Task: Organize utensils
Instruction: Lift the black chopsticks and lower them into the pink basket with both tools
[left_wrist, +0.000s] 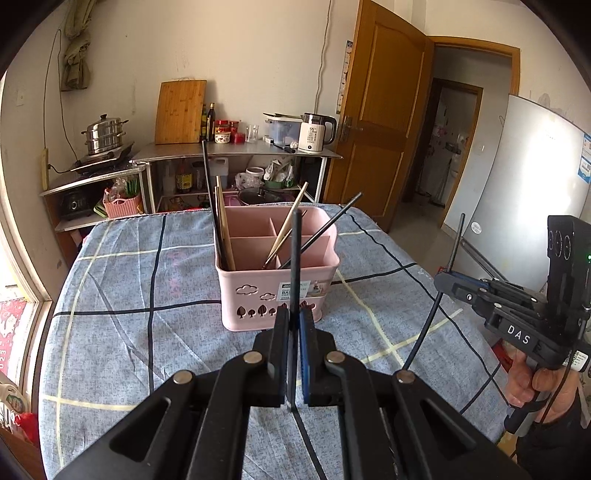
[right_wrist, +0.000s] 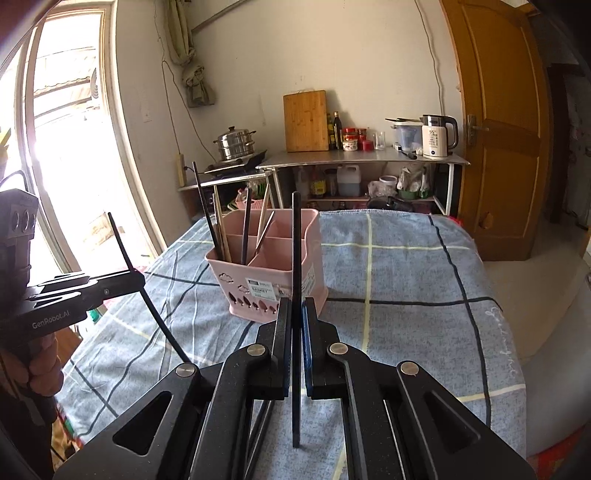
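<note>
Left gripper (left_wrist: 294, 325) clamped on black chopstick (left_wrist: 295, 258), stick upright before pink basket (left_wrist: 277, 291) on blue checked cloth (left_wrist: 147, 332). Right gripper (left_wrist: 445, 282), far right, pinching another black chopstick (left_wrist: 424, 332). Basket holds several chopsticks.

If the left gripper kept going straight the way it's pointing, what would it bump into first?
Most likely the pink basket. The left gripper, shut on a black chopstick, points at its front wall across bare tablecloth. Depth is hard to judge.

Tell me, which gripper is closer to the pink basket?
Left, it seems, though only slightly. The left gripper sits straight in front of the basket; the right gripper is off toward its right corner.
</note>
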